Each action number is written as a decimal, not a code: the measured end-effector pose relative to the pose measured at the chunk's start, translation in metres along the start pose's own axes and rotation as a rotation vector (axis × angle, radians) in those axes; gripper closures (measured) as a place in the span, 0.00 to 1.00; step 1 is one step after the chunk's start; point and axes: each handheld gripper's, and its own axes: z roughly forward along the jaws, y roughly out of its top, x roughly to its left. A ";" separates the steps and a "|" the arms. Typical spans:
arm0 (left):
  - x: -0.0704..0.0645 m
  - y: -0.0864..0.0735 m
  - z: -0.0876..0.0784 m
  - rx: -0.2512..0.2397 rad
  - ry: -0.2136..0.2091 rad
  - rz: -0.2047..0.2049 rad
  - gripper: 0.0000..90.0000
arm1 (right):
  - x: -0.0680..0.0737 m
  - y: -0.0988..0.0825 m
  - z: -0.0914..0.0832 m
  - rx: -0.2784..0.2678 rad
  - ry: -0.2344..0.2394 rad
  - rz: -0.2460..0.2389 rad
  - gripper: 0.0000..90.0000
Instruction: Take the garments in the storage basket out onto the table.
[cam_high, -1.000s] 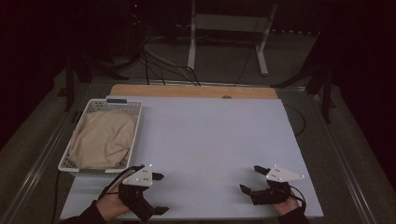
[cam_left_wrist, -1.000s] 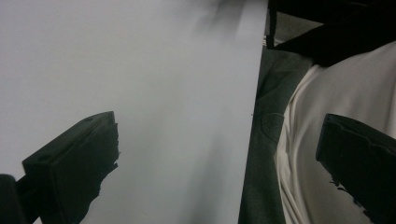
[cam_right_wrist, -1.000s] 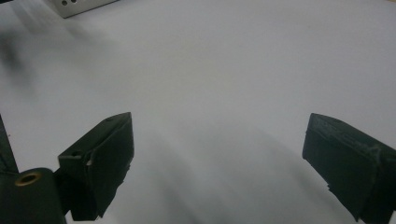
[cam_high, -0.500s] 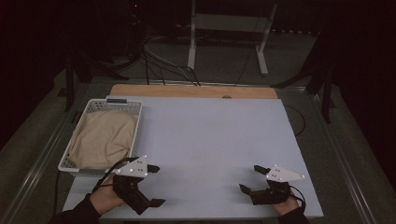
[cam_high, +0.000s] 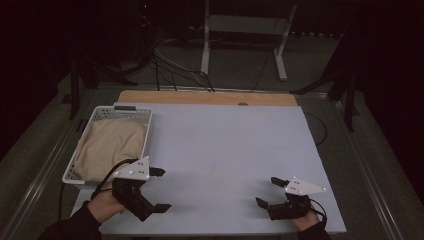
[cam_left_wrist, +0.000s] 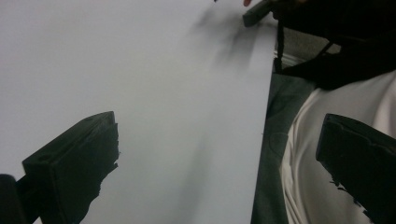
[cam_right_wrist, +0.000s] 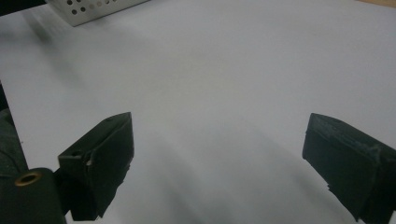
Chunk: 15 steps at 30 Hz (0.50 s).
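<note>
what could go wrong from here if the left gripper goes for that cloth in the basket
1. The left gripper sits right beside the white basket; its wide-open fingers could knock the light basket's near corner and shove it.
2. The beige cloth lies heaped above the rim, so a shallow pinch may catch only a fold and drag the basket along.
3. The left gripper's cable loops by the basket's corner and could snag.

The high view looks forward and down from the near side over the whole white table (cam_high: 225, 150). Each gripper view sits low and close between its own jaws; both share the tabletop, and the right gripper view faces the far-left basket (cam_right_wrist: 93, 9).
</note>
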 end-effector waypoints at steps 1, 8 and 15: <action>0.001 0.000 -0.001 0.000 0.007 -0.001 0.00 | 0.000 0.000 0.000 0.001 -0.002 -0.001 0.10; 0.007 0.005 -0.012 -0.002 0.031 -0.002 0.00 | 0.001 0.000 0.001 0.005 -0.005 -0.002 0.10; 0.011 0.012 -0.026 -0.001 0.061 -0.004 0.00 | 0.001 0.000 0.001 0.005 -0.004 -0.002 0.10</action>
